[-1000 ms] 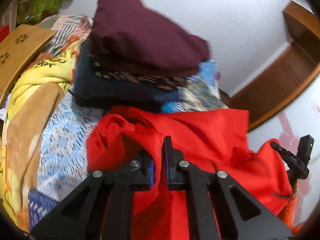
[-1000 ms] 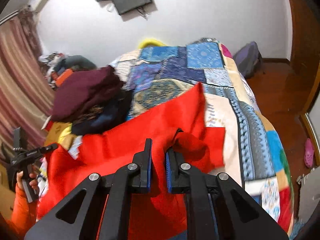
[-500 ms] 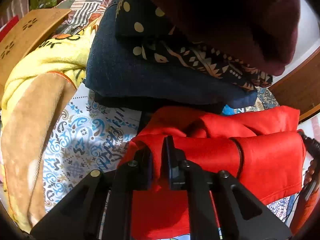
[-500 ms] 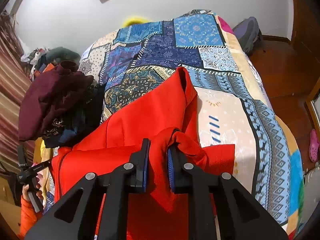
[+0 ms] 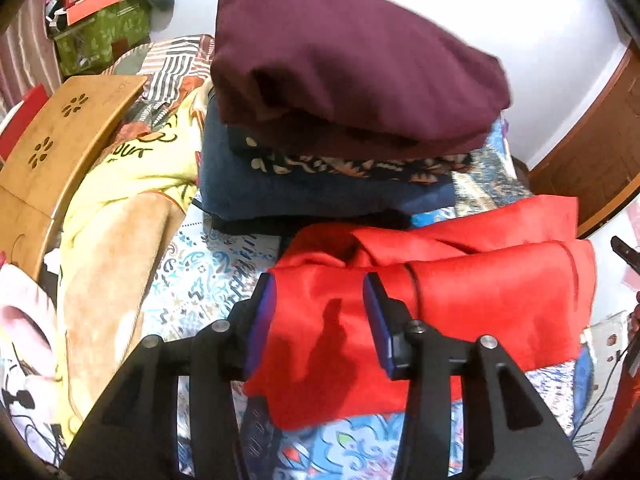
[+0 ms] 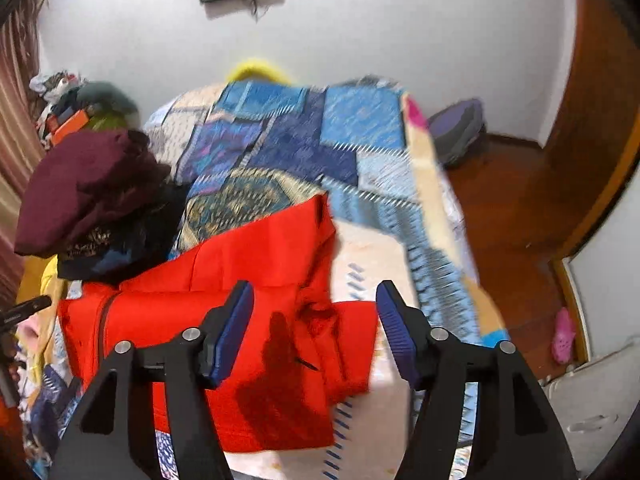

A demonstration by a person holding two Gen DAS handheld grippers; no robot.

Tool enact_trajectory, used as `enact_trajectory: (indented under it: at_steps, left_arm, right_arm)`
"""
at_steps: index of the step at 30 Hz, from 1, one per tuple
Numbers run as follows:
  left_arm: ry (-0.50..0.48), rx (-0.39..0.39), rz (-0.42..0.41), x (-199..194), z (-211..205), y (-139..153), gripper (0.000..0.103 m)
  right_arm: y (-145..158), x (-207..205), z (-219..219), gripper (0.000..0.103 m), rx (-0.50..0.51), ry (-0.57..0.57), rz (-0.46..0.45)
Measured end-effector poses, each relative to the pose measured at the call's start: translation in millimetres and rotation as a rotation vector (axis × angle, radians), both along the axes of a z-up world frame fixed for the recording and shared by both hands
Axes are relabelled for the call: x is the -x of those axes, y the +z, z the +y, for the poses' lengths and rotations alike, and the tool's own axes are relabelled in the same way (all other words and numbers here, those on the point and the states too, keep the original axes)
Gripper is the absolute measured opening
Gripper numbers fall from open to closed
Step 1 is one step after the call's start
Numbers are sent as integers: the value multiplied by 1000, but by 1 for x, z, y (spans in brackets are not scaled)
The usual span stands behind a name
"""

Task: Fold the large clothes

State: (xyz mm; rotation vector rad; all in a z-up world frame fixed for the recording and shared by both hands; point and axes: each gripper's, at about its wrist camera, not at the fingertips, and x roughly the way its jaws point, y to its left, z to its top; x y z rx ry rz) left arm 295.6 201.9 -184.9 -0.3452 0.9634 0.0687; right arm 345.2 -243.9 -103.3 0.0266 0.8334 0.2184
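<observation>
Left wrist view looks down on the red garment (image 5: 460, 292), folded on the patterned bedspread (image 5: 200, 272). The left gripper (image 5: 320, 312) has its jaws spread wide above one end of the red cloth, holding nothing. The cloth's long side runs off to that gripper's right. Just beyond it sits a stack of folded clothes (image 5: 340, 120) with a dark maroon one on top. From the right wrist, the right gripper (image 6: 316, 320) is wide open too, over the other end of the garment, which stretches away to its left.
</observation>
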Motion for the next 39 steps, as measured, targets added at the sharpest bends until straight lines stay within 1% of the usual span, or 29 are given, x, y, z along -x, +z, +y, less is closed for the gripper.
enact_trajectory:
  at_steps: [2,5,6,7,9,11,14,18,22,25,28,30,32,34,36,39]
  left_arm:
    - [-18,4,-12,8,-9,8,44]
    - [-59,-32,-28,15,-34,19,46]
    - [-76,-47,-33,18,-43,22,48]
    - [-92,-57,-37,21,-53,25,53]
    - [-114,-64,-42,24,-67,28,59]
    - [-148,-69,-48,28,-87,29,60]
    - [-196,-95,-34,31,-115,23,61]
    - [-270,-101,7,35,-151,6,61]
    - [-340,-77,58,38,-179,-12,61]
    - [-375,-94,93,36,-195,-27,61]
    - [-397,-128,135,32,-205,-43,61]
    - [-407,-152,159,31,-206,-53,62]
    - [-411,-158,148,32,-206,-59,68]
    - [-396,-167,131,31,-201,-62,83]
    - [-368,-171,123,28,-194,-65,85]
    - [-356,-171,111,21,-184,-68,85]
  right_arm:
    - [6,11,-5,60,-18,4,-1]
    - [9,28,-1,60,-37,58,11]
    - [9,35,3,60,-33,79,12]
    - [8,43,9,60,-25,108,12]
    - [5,55,19,60,-15,150,12]
    - [0,67,29,60,-2,189,18]
    - [-12,78,43,60,17,231,48]
    - [-31,90,55,60,22,272,96]
    - [-47,98,67,60,67,309,129]
    - [-60,97,69,60,109,313,160]
    - [-71,92,63,60,131,297,196]
    - [-75,92,58,60,164,267,185]
    - [-77,90,55,67,157,263,179]
    - [-78,87,54,70,145,255,182]
    - [-79,82,57,71,138,252,178]
    - [-81,72,68,72,152,259,167]
